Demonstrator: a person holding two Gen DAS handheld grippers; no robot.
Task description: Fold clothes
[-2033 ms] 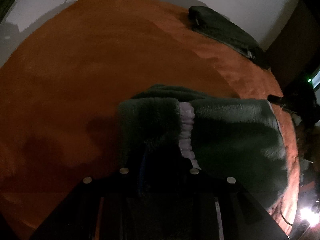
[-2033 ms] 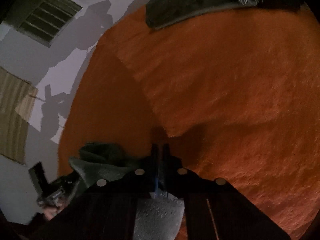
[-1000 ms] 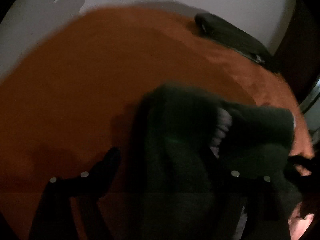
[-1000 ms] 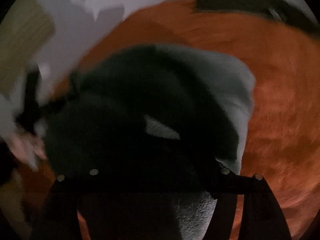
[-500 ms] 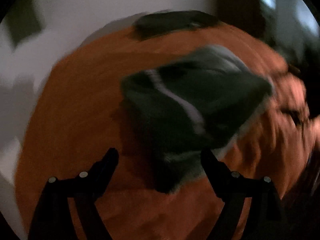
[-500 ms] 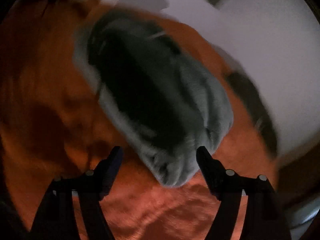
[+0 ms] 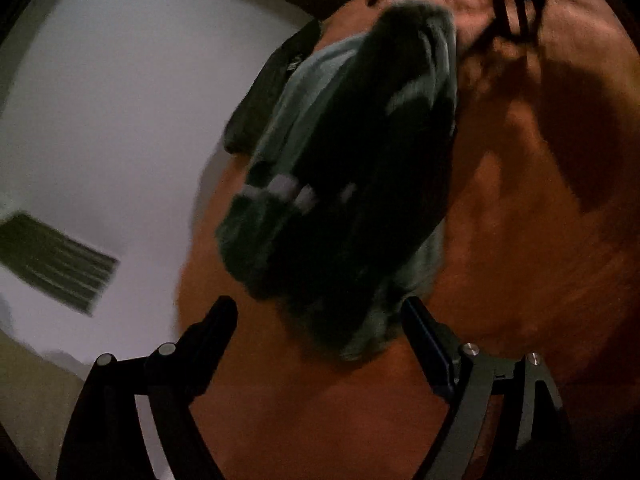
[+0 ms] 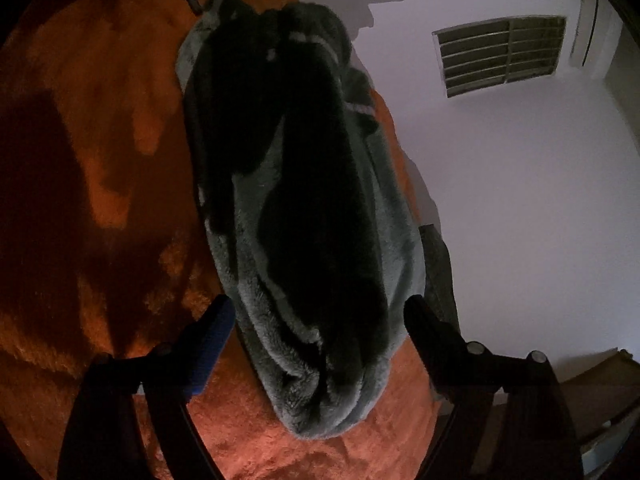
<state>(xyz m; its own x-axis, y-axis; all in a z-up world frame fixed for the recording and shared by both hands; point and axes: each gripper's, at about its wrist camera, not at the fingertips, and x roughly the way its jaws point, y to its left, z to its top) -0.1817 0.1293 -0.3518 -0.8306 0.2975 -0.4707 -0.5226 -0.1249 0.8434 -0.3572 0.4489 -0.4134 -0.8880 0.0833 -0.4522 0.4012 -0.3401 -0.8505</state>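
With the folded fleece garment (image 8: 304, 216) lying on the orange blanket (image 8: 100, 160) toward 12 o'clock, between the wide, empty left gripper (image 7: 320, 320) and the right gripper (image 8: 316, 320), whose jaws have just been opening, both should be drawn back level so no fold is snagged.

No readable text, label, brand, number or sign is showing in either view. The dim, blurred frames are offering nothing legible.
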